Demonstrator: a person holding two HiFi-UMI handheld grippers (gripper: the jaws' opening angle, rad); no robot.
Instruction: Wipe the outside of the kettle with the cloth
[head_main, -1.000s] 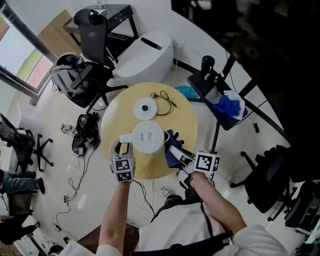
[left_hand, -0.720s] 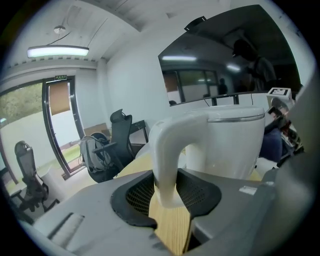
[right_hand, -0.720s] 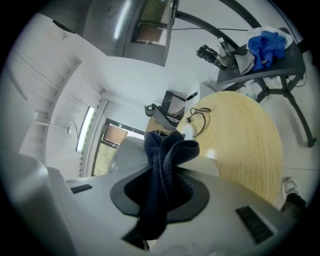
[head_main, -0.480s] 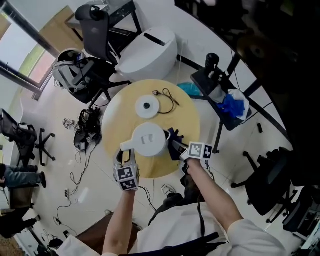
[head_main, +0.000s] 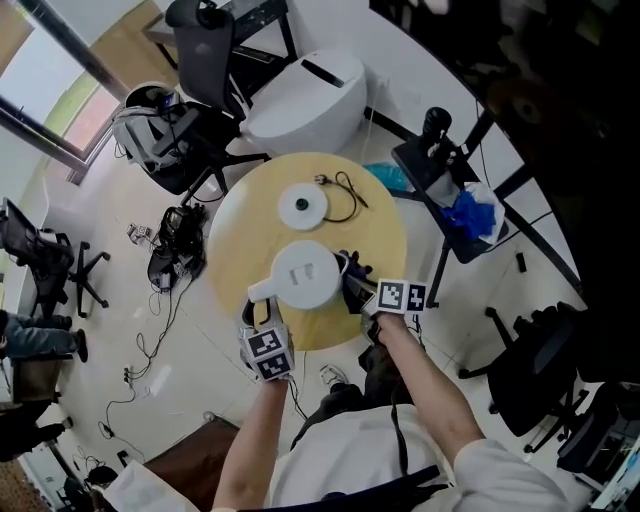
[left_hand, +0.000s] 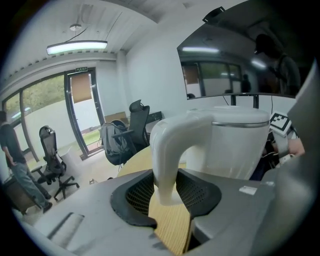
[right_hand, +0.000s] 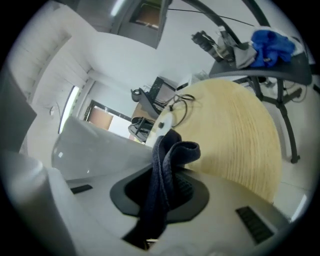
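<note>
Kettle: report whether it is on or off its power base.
Off. The kettle is apart from the round white base, which lies bare farther across the table.

Steep overhead, two close-ups; kettle (head_main: 305, 275) common

The white kettle (head_main: 305, 275) stands upright on the round wooden worktop (head_main: 385, 225), lid on, its curved handle (left_hand: 172, 145) clamped in the left tool (head_main: 258, 312). The dark blue cloth (head_main: 352, 283) — bunched and folded over — is pinched in the right tool (head_main: 362, 297), just beside the kettle's right side.
</note>
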